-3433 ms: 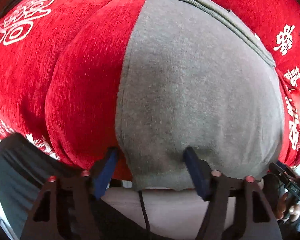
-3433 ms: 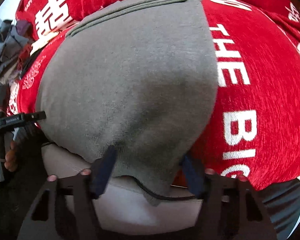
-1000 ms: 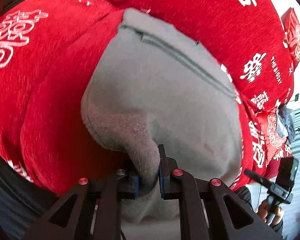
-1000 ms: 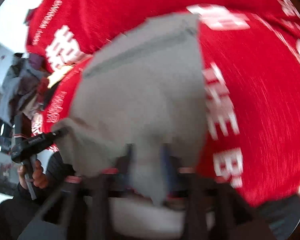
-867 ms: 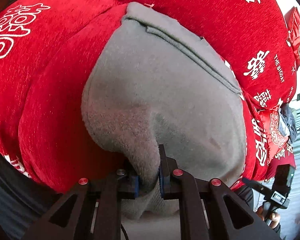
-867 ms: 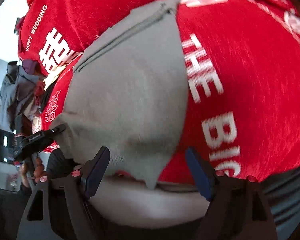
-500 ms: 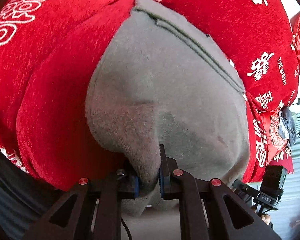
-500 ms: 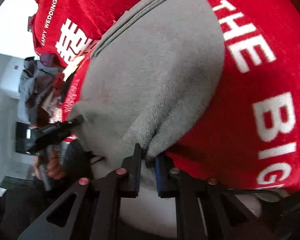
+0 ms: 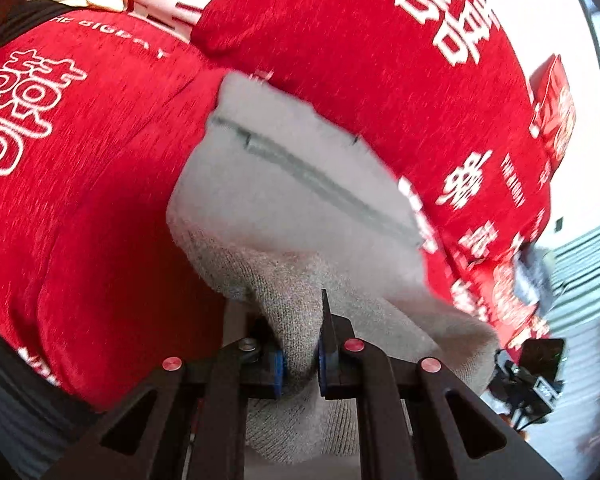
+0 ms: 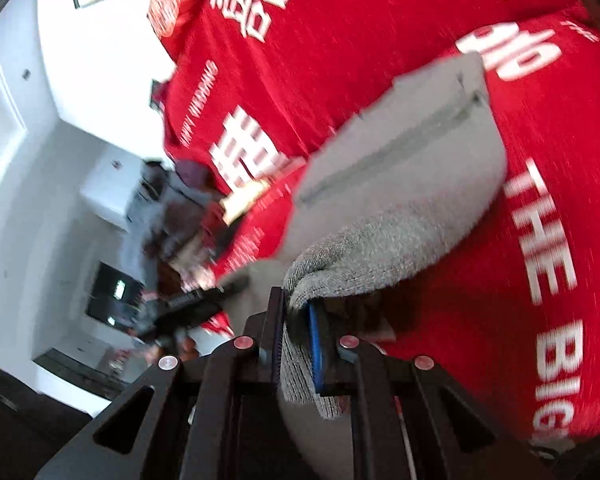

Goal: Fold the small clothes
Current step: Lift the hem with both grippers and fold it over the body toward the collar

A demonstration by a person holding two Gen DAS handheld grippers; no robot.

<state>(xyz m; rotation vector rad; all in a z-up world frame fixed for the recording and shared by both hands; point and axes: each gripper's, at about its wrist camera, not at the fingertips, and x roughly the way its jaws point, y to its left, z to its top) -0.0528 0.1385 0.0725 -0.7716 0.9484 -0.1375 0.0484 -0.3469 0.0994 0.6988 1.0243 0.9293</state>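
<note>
A small grey knitted garment (image 9: 300, 216) with a stitched hem band lies on a red cloth with white lettering (image 9: 80, 208). My left gripper (image 9: 300, 354) is shut on the garment's near edge, which is bunched between the blue pads and lifted off the cloth. In the right wrist view the same grey garment (image 10: 400, 184) is raised at its other near corner. My right gripper (image 10: 296, 340) is shut on that corner. The far hem still rests on the red cloth (image 10: 540, 200).
The red cloth covers the whole surface. A heap of other clothes (image 10: 172, 216) lies at the far left edge in the right wrist view. The left gripper's body (image 10: 188, 308) shows there too. White walls and a radiator-like panel (image 9: 584, 248) lie beyond.
Both grippers have closed on the garment's near edge and lifted it; the right one opened briefly and regripped. The near edge now rises off the cloth and moves toward the far hem.
</note>
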